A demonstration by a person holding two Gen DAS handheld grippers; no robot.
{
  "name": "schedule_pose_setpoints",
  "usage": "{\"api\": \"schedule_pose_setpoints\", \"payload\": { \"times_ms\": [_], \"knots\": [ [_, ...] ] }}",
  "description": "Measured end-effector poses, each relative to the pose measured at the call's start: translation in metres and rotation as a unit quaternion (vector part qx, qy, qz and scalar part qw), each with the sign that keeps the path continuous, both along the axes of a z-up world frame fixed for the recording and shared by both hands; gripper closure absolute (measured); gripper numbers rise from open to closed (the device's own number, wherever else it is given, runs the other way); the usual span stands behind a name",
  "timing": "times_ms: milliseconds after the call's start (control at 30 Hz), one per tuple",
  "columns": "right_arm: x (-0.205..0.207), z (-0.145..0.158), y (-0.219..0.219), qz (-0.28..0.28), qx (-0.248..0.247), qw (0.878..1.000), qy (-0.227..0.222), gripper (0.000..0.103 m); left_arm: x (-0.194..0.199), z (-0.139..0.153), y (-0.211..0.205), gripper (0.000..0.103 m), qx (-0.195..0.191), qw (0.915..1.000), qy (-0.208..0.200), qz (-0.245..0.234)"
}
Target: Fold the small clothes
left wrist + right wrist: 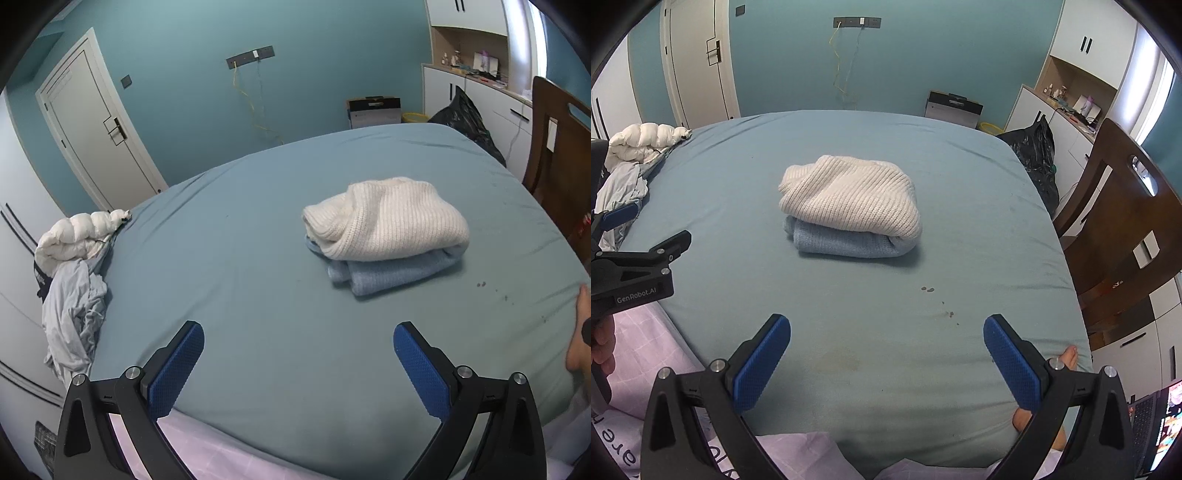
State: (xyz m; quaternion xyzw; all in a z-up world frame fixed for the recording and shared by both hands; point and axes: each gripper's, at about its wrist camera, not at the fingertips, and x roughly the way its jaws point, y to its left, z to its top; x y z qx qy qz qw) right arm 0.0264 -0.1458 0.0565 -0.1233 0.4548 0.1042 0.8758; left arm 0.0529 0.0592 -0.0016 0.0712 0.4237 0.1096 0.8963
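Both grippers are hanging back at the near edge of the bed with nothing in them. The left gripper (298,345) has its jaws spread wide, and so does the right gripper (887,338). In the centre of both views there's a cream ribbed knit sweater (388,218) folded up and sitting right on top of a folded pale blue knit garment (388,275), so that looks like the done pile — stacked mid-bed on the teal fitted sheet (240,258), probably to keep it clear of the edges. At the left edge of the left wrist view a rumpled heap of pale grey cloth (74,314) lies beside a white puffy jacket (74,236) — my guess is that's the unfolded stuff waiting, well apart from the stack.
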Motion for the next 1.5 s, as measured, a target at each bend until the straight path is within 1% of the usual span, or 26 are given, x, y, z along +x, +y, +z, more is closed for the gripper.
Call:
{"api": "schedule_pose_setpoints", "payload": {
  "times_ms": [167,467,667,967,1167,1500],
  "knots": [
    [-0.003,0.000,-0.001,0.004,0.001,1.000,0.005,0.001,-0.001,0.002,-0.003,0.000,-0.019,0.9998,0.005,-0.010],
    [0.000,-0.001,-0.002,-0.001,0.001,1.000,0.012,0.001,-0.003,0.004,-0.006,0.000,-0.020,0.9997,0.003,-0.016],
    [0.001,-0.001,-0.002,-0.001,0.003,1.000,0.014,0.001,-0.001,0.005,-0.005,0.000,-0.041,0.9989,0.002,-0.023],
    [0.002,-0.002,-0.003,-0.004,0.007,1.000,0.024,0.001,0.001,-0.002,-0.010,0.000,-0.027,0.9992,0.017,-0.024],
    [0.002,-0.002,-0.006,-0.005,0.011,1.000,0.027,0.001,-0.002,-0.002,-0.018,0.000,-0.010,0.9993,0.013,-0.033],
    [0.002,-0.005,-0.001,0.002,0.006,0.999,0.037,0.001,-0.001,-0.002,-0.019,0.000,-0.016,0.9991,0.016,-0.036]
  ]
}}
